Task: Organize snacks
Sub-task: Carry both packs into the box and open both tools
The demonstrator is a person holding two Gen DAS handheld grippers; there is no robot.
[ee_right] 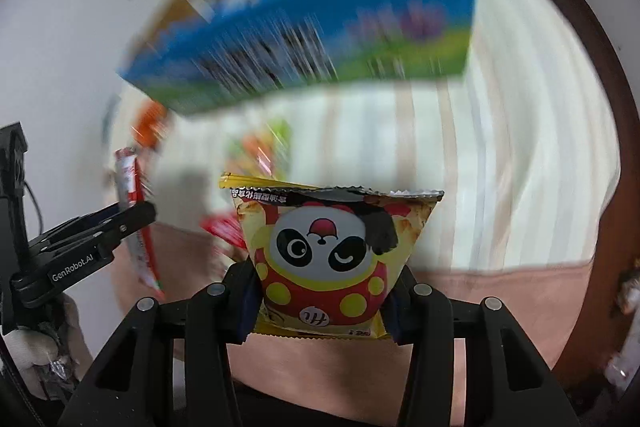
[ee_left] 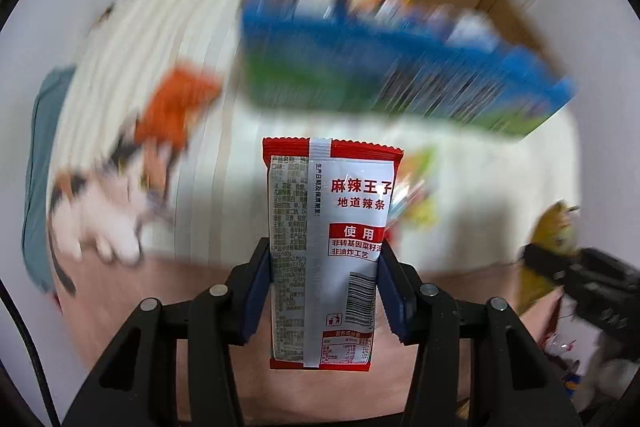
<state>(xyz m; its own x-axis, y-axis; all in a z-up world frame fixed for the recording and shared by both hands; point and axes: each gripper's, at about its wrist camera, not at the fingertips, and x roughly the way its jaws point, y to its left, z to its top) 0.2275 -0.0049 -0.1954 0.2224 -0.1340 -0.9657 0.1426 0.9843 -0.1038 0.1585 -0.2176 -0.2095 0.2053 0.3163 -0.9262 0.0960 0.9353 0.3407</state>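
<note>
Left gripper [ee_left: 325, 287] clamped on red-white packet [ee_left: 328, 247]; right gripper [ee_right: 324, 301] pinched panda bag [ee_right: 332, 259] — both lifted above striped cloth [ee_right: 500, 167]. Blue box [ee_right: 320, 35] lay far ahead — likely carry level, release inside only.

Your 2 wrist cameras each look steeply down along their own fingers, close behind whatever sits between them, at the striped cloth [ee_left: 120, 75] below. Both views share the blurred blue box [ee_left: 392, 67] ahead, and each catches the other gripper at its edge.
</note>
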